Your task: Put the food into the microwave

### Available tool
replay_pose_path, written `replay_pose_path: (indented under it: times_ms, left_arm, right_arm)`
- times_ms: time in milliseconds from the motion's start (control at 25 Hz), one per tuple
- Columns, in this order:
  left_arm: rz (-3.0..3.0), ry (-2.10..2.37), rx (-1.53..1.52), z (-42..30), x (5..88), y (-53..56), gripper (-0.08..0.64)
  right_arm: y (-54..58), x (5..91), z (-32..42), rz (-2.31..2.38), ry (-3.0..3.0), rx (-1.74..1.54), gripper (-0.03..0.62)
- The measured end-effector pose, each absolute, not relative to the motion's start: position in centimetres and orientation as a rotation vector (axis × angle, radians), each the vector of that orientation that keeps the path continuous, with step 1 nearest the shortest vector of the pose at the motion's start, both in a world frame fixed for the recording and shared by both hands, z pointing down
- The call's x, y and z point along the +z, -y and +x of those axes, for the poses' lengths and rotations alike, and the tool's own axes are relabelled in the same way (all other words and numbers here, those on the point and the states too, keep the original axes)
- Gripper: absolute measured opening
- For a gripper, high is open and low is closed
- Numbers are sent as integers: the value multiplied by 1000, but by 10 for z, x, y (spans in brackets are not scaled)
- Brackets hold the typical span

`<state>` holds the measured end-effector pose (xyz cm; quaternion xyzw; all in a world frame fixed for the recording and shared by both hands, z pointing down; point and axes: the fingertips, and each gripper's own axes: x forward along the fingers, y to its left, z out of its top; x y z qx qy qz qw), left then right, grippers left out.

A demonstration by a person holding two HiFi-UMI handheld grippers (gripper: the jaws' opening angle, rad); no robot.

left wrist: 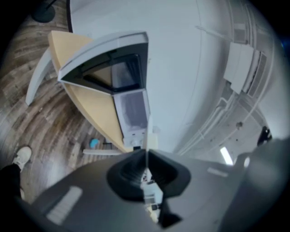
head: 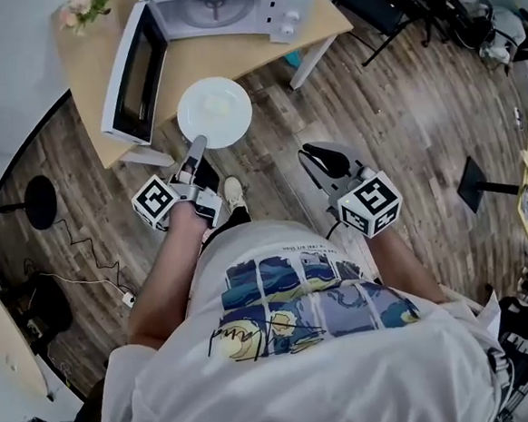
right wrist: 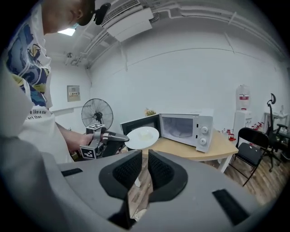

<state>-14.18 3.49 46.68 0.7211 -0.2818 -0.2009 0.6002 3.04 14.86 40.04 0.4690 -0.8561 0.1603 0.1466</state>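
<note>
A white plate (head: pixel 214 112) with a pale bit of food (right wrist: pixel 144 134) hangs level in the air just in front of the table edge. My left gripper (head: pixel 196 152) is shut on its near rim. In the left gripper view the plate (left wrist: pixel 147 136) shows edge-on as a thin line between the pads. The white microwave (head: pixel 230 8) stands on the wooden table (head: pixel 189 61) with its door (head: pixel 130 75) swung wide to the left and its cavity (right wrist: pixel 179 127) empty. My right gripper (head: pixel 319 156) hangs lower to the right, away from the plate, its jaws a narrow gap apart with nothing between them.
Flowers (head: pixel 84 8) stand at the table's back corner. A standing fan (right wrist: pixel 96 113) is at the left and its black base (head: pixel 40 200) sits on the wood floor. Black folding chairs (right wrist: pixel 251 145) stand right of the table. My shoe (head: pixel 234 194) is below the plate.
</note>
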Motion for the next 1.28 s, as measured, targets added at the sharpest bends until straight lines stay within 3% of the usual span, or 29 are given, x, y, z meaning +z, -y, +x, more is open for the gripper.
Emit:
replay_pose_path:
  times_ms: [480,1280]
  left_arm:
    - [1643,600,-391,-100,493,91,21]
    - [1589,786,-446,-24,537,252,21]
  right_arm:
    - [-71,403,50,1541,2351,547,28]
    - [49,403,192,1502,2373,528,25]
